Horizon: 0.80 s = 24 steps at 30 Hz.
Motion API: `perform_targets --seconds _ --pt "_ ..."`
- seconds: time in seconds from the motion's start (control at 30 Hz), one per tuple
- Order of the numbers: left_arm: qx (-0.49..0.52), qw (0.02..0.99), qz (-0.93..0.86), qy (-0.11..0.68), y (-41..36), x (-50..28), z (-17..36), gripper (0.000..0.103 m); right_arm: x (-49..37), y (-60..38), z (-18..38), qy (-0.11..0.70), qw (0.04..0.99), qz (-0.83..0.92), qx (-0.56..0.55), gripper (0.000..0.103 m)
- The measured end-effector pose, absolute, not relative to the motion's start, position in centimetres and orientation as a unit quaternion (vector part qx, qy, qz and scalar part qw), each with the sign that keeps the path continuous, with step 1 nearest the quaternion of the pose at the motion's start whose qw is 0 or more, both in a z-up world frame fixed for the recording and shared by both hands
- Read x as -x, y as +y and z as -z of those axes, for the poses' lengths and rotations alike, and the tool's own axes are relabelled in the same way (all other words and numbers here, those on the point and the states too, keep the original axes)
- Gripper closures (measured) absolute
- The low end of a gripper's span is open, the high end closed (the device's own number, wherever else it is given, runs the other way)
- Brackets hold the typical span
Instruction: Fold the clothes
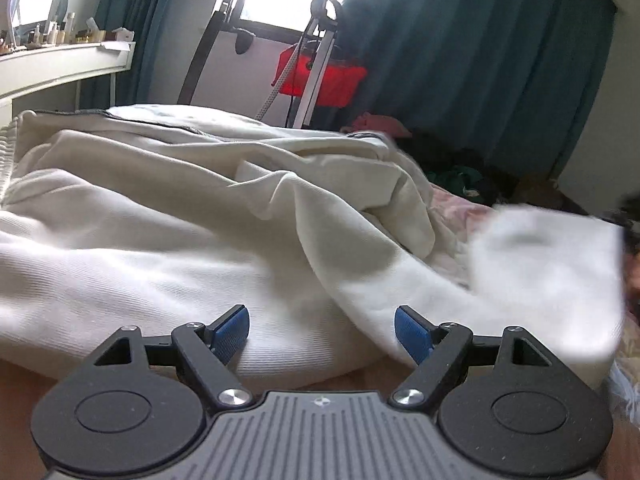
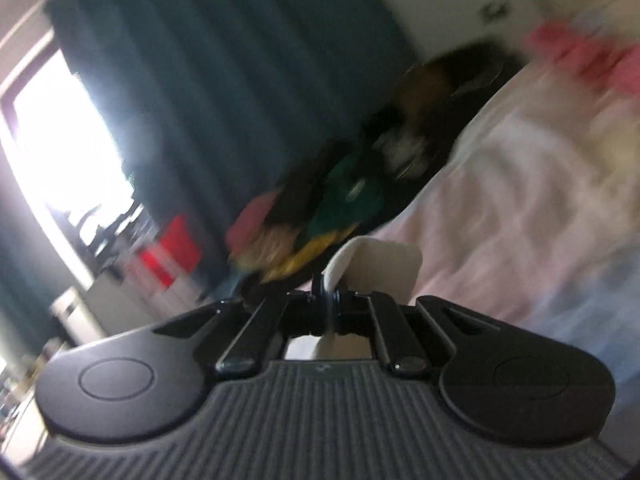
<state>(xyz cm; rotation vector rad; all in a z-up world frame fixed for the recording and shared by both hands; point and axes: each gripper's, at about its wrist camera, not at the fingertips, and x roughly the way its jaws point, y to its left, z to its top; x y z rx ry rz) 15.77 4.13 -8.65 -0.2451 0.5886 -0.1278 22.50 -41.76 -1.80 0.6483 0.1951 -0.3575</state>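
We record first the bed, whose pale pink cover fills the right half of the right wrist view and shows as a narrow strip at centre right of the left wrist view. Across it lies the cream garment, filling the left and centre of the left wrist view, bunched in heavy folds, its long run stretching from the ribbed hem at the far left edge down toward the lower right of the frame. A pile of dark, green and yellow clothes sits at the centre of the right wrist view, well apart from the cream garment, at the bed's far side. The left tool stands spread wide, its blue pads empty, just above the garment's near edge at lower centre. The right tool is pressed together on a cream fold of cloth, seen rising from between its fingers at lower centre; that view is heavily blurred. We judge this cloth to be the blurred white flap at the right of the left wrist view. The held flap lies to the right of the left tool, so the fold likely runs leftward over the body.
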Motion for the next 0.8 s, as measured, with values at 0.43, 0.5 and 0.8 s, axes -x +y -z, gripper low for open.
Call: perform_targets --seconds 0.43,0.5,0.8 --pt "0.217 0.912 0.059 0.344 7.4 -12.2 8.1 0.019 -2.7 -49.8 9.1 0.1 0.804 0.293 -0.508 0.097" --pt "0.251 0.899 0.045 0.356 9.0 -11.6 8.5 0.019 -1.7 -49.7 9.4 0.103 0.788 0.276 -0.541 0.097" --pt "0.474 0.809 -0.092 0.334 19.9 -10.6 11.0 0.019 0.0 -50.5 11.3 0.144 0.751 0.249 -0.594 0.097"
